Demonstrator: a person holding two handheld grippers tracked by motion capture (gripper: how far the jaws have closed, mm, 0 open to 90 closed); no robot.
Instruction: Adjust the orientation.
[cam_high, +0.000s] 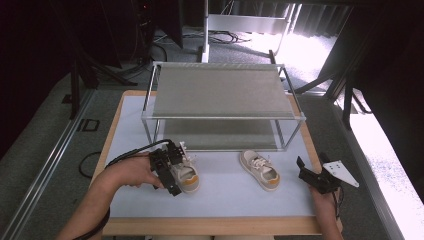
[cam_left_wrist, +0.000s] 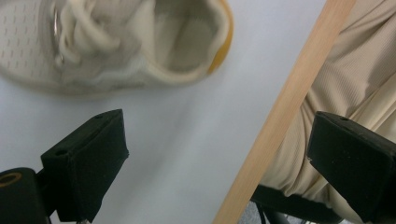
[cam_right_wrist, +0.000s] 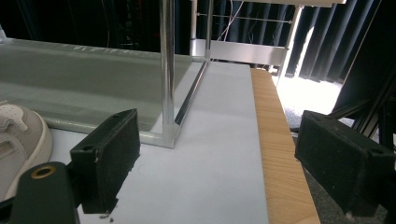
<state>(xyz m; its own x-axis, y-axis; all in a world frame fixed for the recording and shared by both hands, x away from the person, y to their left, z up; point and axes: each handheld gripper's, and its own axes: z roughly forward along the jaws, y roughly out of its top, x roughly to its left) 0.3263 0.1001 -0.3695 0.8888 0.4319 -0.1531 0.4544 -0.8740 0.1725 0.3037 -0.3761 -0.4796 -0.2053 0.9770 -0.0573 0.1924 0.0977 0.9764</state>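
Shoes are set in front of the shelf rack (cam_high: 222, 117) — the left shoe (cam_high: 184, 175) just beside the left gripper (cam_high: 169, 172), whose jaws are spread wide and hold nothing. The right shoe (cam_high: 260, 170) lies apart from the right gripper (cam_high: 315, 179) — likewise open, empty, right of the rack.

In the high view the left gripper (cam_high: 172, 172) covers the near side of the left shoe (cam_high: 187, 175), so whether its jaws touch the shoe cannot be told. In the left gripper view that shoe (cam_left_wrist: 135, 42) is blurred and cut off by the top and left edges, its toe out of frame. The right gripper view shows just a sliver of the right shoe (cam_right_wrist: 18, 140) at the left edge, and the picture's top edge cuts off the rack (cam_right_wrist: 167, 70) posts and upper shelf.
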